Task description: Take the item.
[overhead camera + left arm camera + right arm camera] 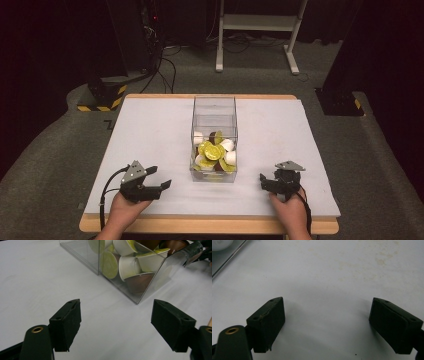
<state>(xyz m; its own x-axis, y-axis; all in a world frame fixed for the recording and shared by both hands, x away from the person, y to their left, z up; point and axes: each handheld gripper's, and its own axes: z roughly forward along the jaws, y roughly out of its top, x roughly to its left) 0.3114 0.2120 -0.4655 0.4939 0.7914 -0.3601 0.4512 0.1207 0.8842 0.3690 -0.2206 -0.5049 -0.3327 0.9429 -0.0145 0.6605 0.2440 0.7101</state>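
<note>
A clear plastic box [214, 107] stands in the middle of the white table and holds several coffee capsules [214, 152], white, green-lidded and brown. My left gripper [161, 178] hovers near the front left of the table, pointing toward the box, jaws apart with nothing between them. In the left gripper view the box corner [138, 300] lies just beyond the gripper [117, 322], with the capsules [130, 265] behind its wall. My right gripper [264, 181] rests at the front right, open over bare table. Its own view shows the gripper [327, 322] above white mat, with the box's edge [227, 258] at top left.
The white mat [150, 130] covers a wooden tabletop whose front edge [210, 225] is near my hands. Beyond the table are a grey carpet, a white frame's legs [260, 30], cables and dark stands.
</note>
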